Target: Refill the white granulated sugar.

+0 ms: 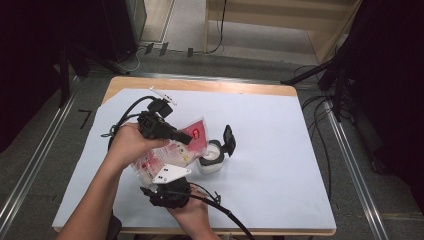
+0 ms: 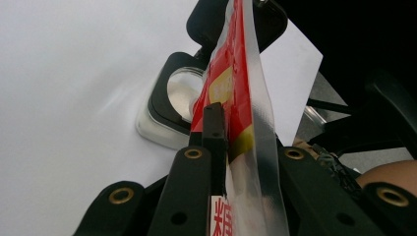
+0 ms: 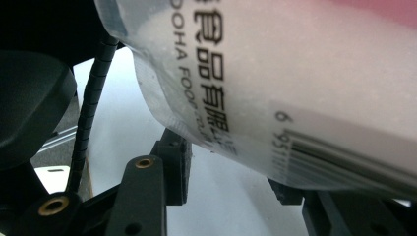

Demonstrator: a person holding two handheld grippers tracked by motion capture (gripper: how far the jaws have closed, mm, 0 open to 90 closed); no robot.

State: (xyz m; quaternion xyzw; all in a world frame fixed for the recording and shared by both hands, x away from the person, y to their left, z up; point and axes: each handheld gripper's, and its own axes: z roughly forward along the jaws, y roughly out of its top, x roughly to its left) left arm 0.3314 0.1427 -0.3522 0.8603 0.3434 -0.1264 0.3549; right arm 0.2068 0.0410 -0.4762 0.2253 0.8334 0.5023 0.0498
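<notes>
A clear bag (image 1: 175,152) of white granules with a red label is held tilted, its top end toward a white container (image 1: 212,161) whose black flip lid (image 1: 229,140) stands open. My left gripper (image 1: 186,138) is shut on the bag's upper part. In the left gripper view the jaws (image 2: 228,129) pinch the red and clear bag (image 2: 248,73), and the open container (image 2: 172,98) lies just beyond. My right gripper (image 1: 164,176) grips the bag's lower end from the near side. In the right gripper view the bag (image 3: 295,73) is wedged between the fingertips (image 3: 174,157).
A white sheet (image 1: 280,150) covers the wooden table (image 1: 200,84). Black cables trail from both grippers over the sheet. Dark stands and loose cables lie on the floor right of the table (image 1: 325,125).
</notes>
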